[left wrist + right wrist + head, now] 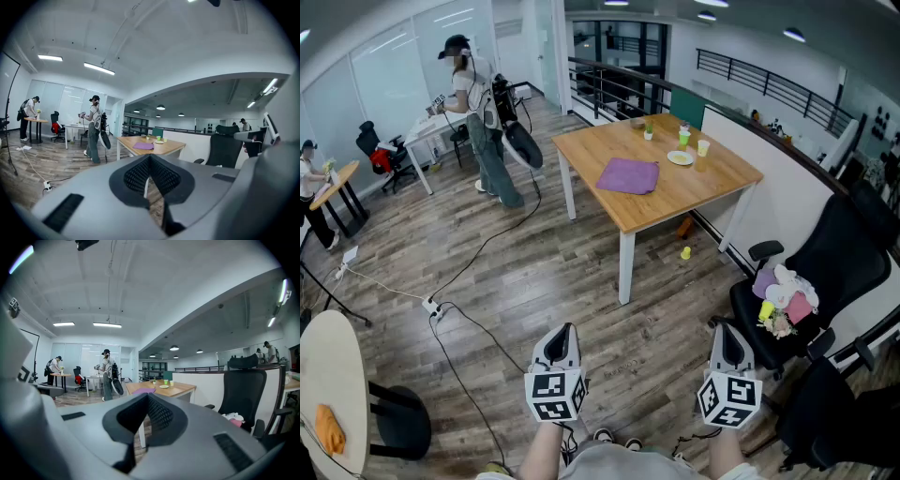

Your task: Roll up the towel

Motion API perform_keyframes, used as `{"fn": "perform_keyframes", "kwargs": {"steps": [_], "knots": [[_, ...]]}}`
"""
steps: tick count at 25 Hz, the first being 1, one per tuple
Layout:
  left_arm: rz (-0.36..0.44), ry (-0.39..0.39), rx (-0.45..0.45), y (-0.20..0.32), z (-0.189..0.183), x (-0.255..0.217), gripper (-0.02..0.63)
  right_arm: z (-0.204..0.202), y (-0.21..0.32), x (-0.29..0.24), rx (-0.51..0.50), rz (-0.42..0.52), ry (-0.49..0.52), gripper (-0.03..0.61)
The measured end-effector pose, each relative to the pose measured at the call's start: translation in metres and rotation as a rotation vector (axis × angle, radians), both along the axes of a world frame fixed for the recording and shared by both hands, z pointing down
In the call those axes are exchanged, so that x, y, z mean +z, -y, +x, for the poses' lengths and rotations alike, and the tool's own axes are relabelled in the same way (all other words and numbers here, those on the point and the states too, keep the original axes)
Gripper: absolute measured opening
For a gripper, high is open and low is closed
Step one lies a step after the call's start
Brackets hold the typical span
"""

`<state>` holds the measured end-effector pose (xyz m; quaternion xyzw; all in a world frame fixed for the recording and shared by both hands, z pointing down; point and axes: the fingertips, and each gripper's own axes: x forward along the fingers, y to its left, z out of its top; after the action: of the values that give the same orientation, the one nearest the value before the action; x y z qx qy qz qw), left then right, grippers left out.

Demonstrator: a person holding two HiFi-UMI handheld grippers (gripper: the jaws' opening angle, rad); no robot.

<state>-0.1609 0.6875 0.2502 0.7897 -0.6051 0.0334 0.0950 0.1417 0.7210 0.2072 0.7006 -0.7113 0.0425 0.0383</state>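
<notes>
While far from table [717, 183], approach; open shut, empty left gripper [566, 332] and right gripper [724, 330]; pinch towel [629, 175] edge squarely.

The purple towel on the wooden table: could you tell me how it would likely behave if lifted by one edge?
The purple towel lies flat with soft, uneven edges, so it would probably droop rather than hold shape. It looks thin, so likely light. On the smooth wooden table, a push may bunch it.

Cloth towel [628, 175] on a matt, smooth wooden table [712, 178].
</notes>
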Motion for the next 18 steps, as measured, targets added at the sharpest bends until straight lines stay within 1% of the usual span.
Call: {"fn": "perform_keyframes", "kwargs": {"steps": [8,10,13,16,18], "knots": [[0.004,0.019,-0.006,-0.004,-0.001,-0.003,-0.003,-0.004,0.000,0.000,-0.017,-0.009,0.009,0.000],[0.000,0.017,-0.009,-0.006,0.000,-0.002,-0.003,-0.004,0.000,-0.002,-0.030,0.002,0.035,0.000],[-0.008,0.002,-0.015,-0.007,0.000,-0.002,-0.003,-0.004,0.004,-0.005,-0.060,0.021,0.098,0.000],[-0.020,-0.024,-0.020,-0.008,-0.002,-0.002,-0.002,-0.008,0.005,-0.004,-0.069,0.008,0.092,0.002],[-0.016,-0.024,-0.019,-0.007,-0.003,-0.005,-0.002,-0.011,0.006,-0.004,-0.081,0.003,0.089,0.002]]}}
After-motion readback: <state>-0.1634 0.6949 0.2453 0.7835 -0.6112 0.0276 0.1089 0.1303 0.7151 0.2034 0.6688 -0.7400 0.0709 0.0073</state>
